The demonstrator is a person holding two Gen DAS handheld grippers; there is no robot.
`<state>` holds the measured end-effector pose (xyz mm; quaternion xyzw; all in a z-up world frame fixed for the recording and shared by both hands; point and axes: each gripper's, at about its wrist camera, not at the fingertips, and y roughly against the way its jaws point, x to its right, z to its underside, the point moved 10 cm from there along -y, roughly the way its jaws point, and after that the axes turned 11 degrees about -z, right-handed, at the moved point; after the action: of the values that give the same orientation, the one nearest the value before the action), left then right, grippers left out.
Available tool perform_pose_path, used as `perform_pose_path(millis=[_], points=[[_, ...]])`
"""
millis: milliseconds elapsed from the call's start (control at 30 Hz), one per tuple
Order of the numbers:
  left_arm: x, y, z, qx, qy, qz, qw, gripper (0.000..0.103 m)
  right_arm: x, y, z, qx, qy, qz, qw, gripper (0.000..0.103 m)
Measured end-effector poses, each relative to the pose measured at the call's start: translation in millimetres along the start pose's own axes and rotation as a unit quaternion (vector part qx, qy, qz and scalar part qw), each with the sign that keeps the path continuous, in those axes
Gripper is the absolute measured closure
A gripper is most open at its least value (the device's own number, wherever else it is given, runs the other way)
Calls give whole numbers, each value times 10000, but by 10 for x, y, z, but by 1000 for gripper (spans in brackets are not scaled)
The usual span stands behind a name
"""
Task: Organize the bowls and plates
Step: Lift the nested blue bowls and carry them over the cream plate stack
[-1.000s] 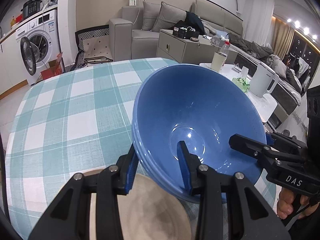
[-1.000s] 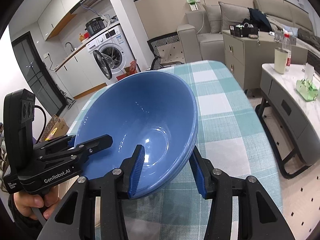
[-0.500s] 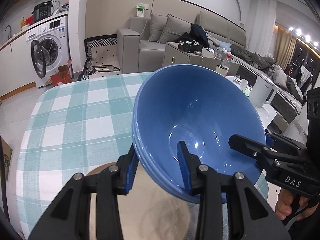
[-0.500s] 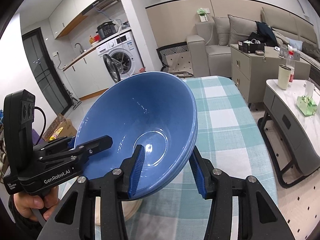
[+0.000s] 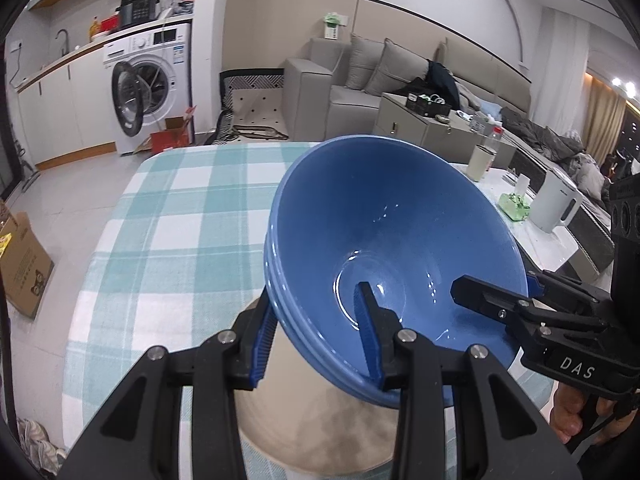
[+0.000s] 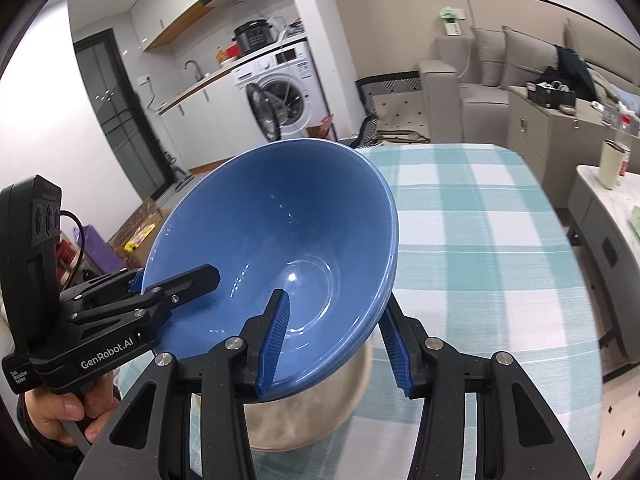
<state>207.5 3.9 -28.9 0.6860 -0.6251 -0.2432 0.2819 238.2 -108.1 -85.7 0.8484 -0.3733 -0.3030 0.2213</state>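
- several blue bowls [image 5: 392, 240], nested in one stack, are held tilted in the air above a beige plate [image 5: 320, 432] on the checked tablecloth [image 5: 180, 240].
- left gripper [image 5: 316, 340] is clamped on the stack's left rim, one finger inside, one outside.
- right gripper [image 6: 332, 340] is clamped on the opposite rim in the same way.

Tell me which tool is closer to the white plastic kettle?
Right. The right tool grips the blue ceramic bowls' rim on the kettle's side; the left tool grips the opposite rim.
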Motion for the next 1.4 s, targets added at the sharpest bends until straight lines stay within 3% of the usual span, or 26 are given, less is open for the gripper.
perform_pose_path(millis=[333, 633, 1400], points=[[-319, -100, 264, -199, 222, -181, 9994, 66, -237, -335, 198, -323, 63, -202, 9993, 56], [-344, -251, 389, -406, 236, -152, 9988, 66, -209, -490, 282, -538, 44, -144, 9984, 56], [-337, -361, 339, -501, 261, 40, 9984, 64, -96, -572, 287, -720, -53, -143, 9973, 56]])
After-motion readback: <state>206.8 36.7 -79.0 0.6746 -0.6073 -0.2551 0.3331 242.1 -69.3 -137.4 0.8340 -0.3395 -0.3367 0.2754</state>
